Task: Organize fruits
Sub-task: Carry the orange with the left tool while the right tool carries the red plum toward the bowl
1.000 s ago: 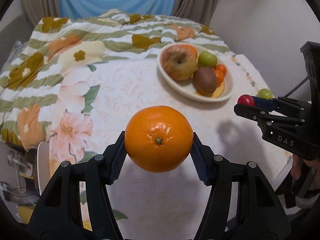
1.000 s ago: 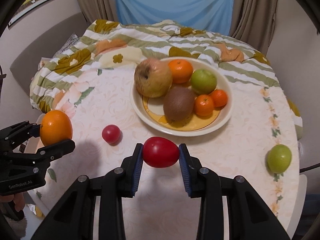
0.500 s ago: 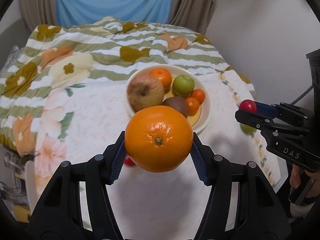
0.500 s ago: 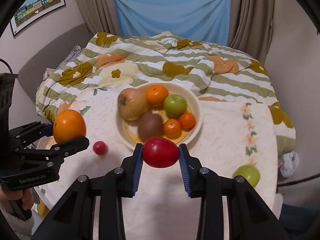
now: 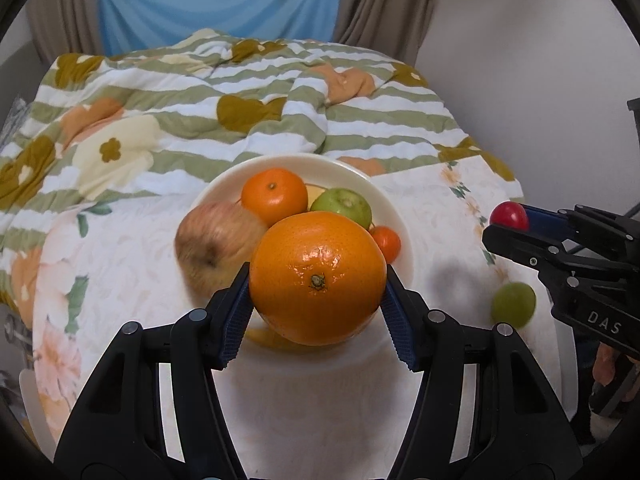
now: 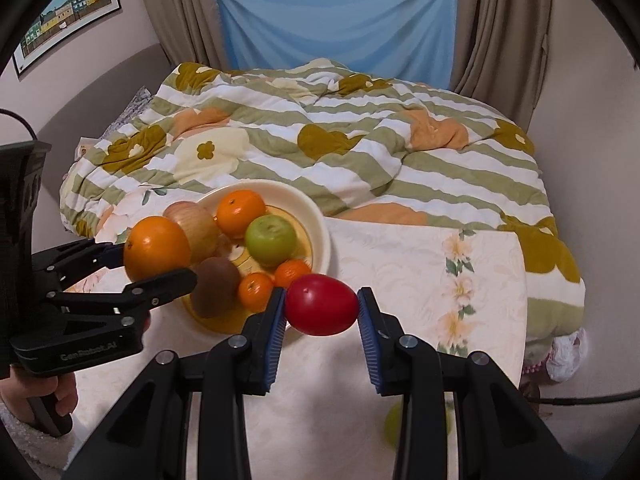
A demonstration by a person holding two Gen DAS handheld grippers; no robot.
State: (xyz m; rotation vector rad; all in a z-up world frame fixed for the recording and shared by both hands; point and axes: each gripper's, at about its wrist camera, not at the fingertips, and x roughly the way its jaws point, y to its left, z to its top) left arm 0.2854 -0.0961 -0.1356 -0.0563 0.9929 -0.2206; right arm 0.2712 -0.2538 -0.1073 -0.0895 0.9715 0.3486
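My left gripper [image 5: 318, 292] is shut on a large orange [image 5: 318, 276] and holds it just in front of and above the cream fruit bowl [image 5: 394, 208]. In the bowl lie an apple [image 5: 212, 244], a mandarin [image 5: 274, 196], a green fruit [image 5: 342, 206] and a small orange fruit [image 5: 387, 242]. My right gripper [image 6: 321, 306] is shut on a red tomato [image 6: 321, 304], held at the bowl's [image 6: 320, 224] near right edge. The right wrist view also shows a kiwi [image 6: 214, 286] in the bowl and the left gripper with the orange [image 6: 156, 254].
A loose green fruit [image 5: 513, 310] lies on the tablecloth right of the bowl, also partly hidden behind my right gripper [image 6: 394, 424]. A striped flowered quilt [image 6: 360, 152] covers the bed behind the table. Curtains and a wall stand at the back.
Both grippers have moved toward the bowl with their fruit. The orange now hangs over the bowl's near side. The small red fruit seen earlier on the table is out of sight.
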